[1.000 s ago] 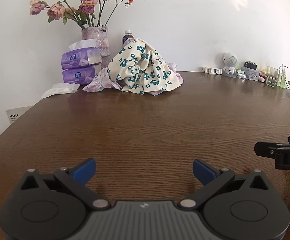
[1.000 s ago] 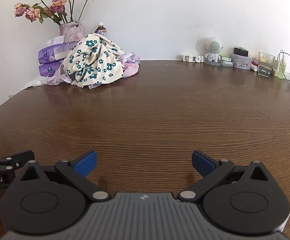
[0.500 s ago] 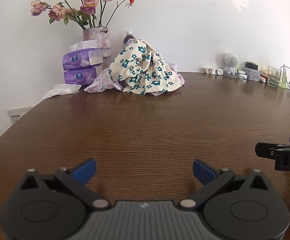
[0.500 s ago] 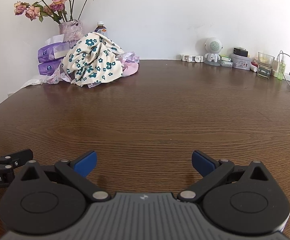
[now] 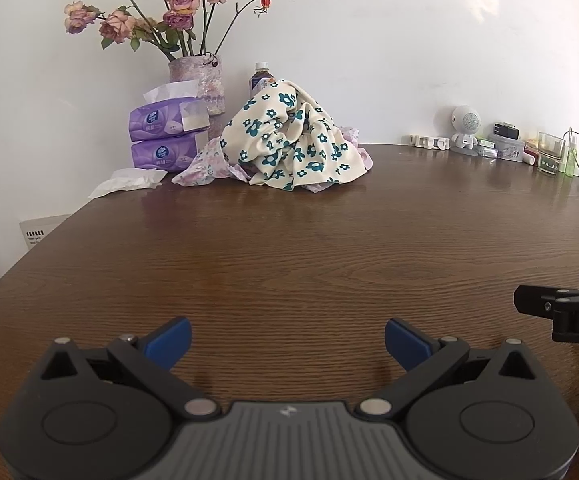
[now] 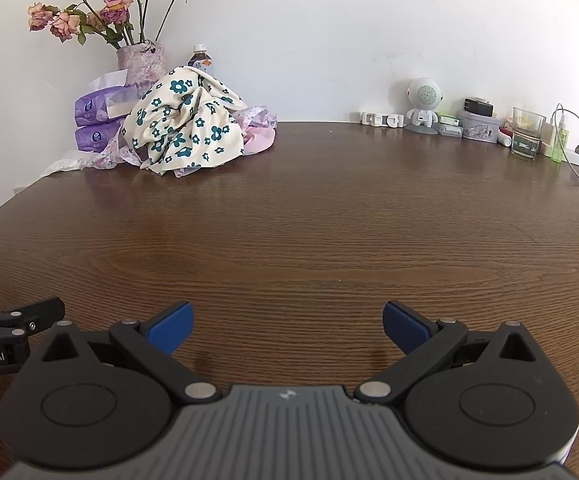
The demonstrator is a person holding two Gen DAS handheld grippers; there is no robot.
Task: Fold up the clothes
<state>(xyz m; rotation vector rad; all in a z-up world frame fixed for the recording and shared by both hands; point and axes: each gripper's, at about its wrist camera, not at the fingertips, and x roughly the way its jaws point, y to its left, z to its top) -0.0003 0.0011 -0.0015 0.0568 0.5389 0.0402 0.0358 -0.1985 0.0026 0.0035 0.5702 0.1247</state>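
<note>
Both the left gripper (image 5: pixel 287 342) and the right gripper (image 6: pixel 287 326) sit low over the bare wooden table (image 5: pixel 289 256) with jaws spread wide and empty, while the crumpled flowered cloth (image 5: pixel 293 140) lies heaped at the far edge beside the tissue packs (image 5: pixel 165 138).

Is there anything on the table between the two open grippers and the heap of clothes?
Nothing visible. Bare wooden table lies between the left gripper, the right gripper and the floral clothes pile. The tissue packs and vase stand beside and behind it.
</note>
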